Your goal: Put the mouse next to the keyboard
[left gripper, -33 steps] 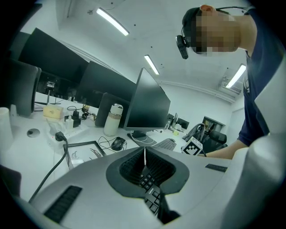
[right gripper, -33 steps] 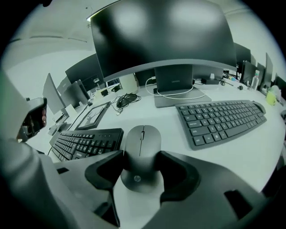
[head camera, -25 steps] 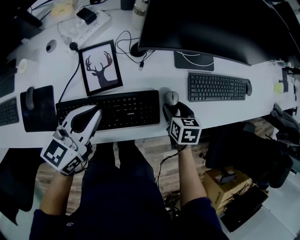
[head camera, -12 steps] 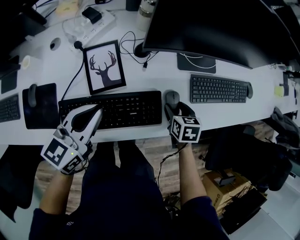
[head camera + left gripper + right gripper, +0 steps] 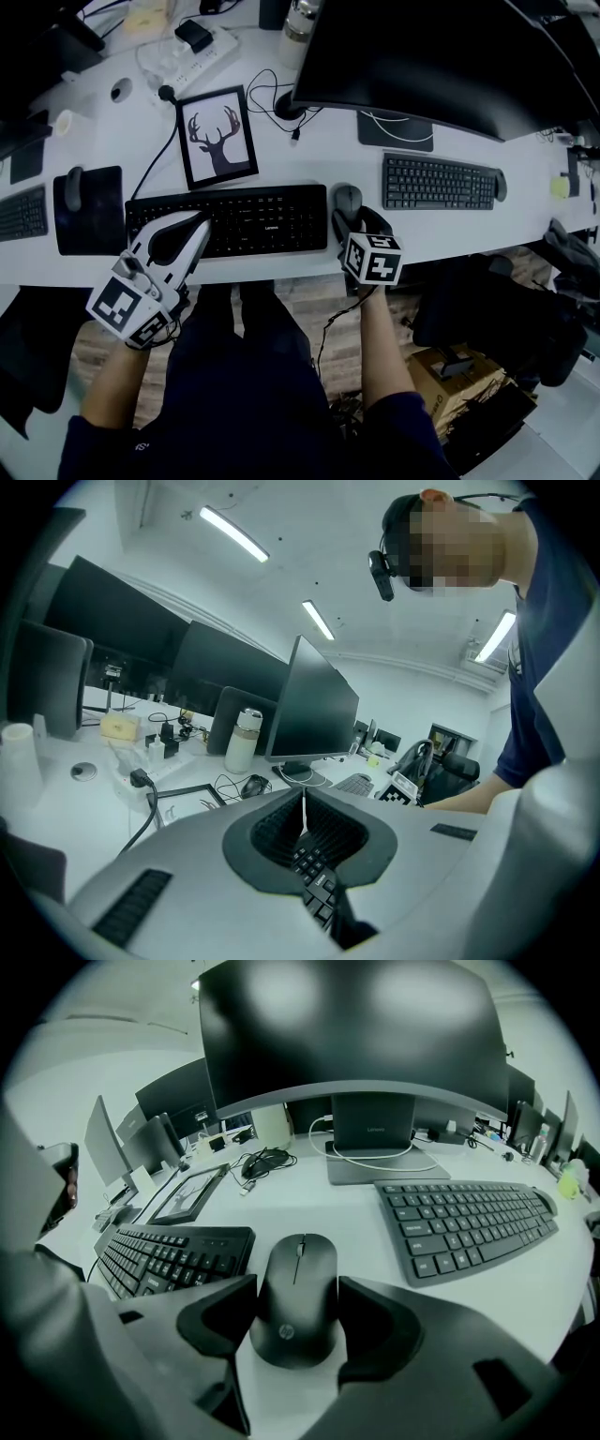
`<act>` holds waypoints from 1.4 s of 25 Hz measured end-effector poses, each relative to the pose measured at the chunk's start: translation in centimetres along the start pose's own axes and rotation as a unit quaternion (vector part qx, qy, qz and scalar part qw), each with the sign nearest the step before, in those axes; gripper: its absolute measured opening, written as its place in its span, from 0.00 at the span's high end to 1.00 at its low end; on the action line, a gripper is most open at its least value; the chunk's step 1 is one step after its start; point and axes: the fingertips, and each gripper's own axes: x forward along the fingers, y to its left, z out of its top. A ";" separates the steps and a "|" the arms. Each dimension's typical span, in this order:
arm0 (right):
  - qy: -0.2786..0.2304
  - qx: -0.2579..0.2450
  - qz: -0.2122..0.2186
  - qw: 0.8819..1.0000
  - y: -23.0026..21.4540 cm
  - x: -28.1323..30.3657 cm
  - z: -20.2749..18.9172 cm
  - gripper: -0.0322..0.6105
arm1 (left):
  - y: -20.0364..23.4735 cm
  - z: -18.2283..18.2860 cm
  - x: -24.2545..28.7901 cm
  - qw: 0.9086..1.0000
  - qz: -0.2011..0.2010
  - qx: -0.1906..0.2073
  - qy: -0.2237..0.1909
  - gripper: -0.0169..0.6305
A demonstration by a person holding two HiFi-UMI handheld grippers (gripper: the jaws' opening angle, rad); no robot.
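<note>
resting flat on the white desk, the black mouse lies just beside the right end of the black keyboard, apart from it by a thin strip of desk. the right gripper points down at it from the near edge. its jaws have just been opening and now stand apart, one pad at each side of the mouse, close but not squeezing it. the left gripper hangs over the left part of the same keyboard with its jaws closed together on nothing. a grey keyboard lies further right, under the big dark monitor. a framed deer picture lies behind the black keyboard.
</note>
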 end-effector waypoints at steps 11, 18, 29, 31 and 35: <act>-0.012 -0.005 -0.009 1.000 0.1 0.3 0.2 0.48 | -0.8 0.6 -1.3 1.000 0.006 0.014 -0.003 0.92; -0.034 0.000 -0.011 0.999 0.3 -1.3 0.8 0.47 | -1.5 0.7 -2.1 1.000 0.001 0.018 -0.006 0.92; -0.083 0.014 -0.009 0.996 2.7 -5.5 1.7 0.47 | -2.8 1.3 -4.0 0.999 -0.021 0.034 -0.017 0.92; -0.094 0.018 -0.008 0.995 3.5 -6.5 1.8 0.47 | -3.2 1.5 -4.5 0.999 -0.028 0.039 -0.020 0.92; -0.115 0.023 -0.009 0.993 5.1 -8.5 1.9 0.47 | -3.6 1.9 -5.7 0.998 -0.040 0.048 -0.026 0.92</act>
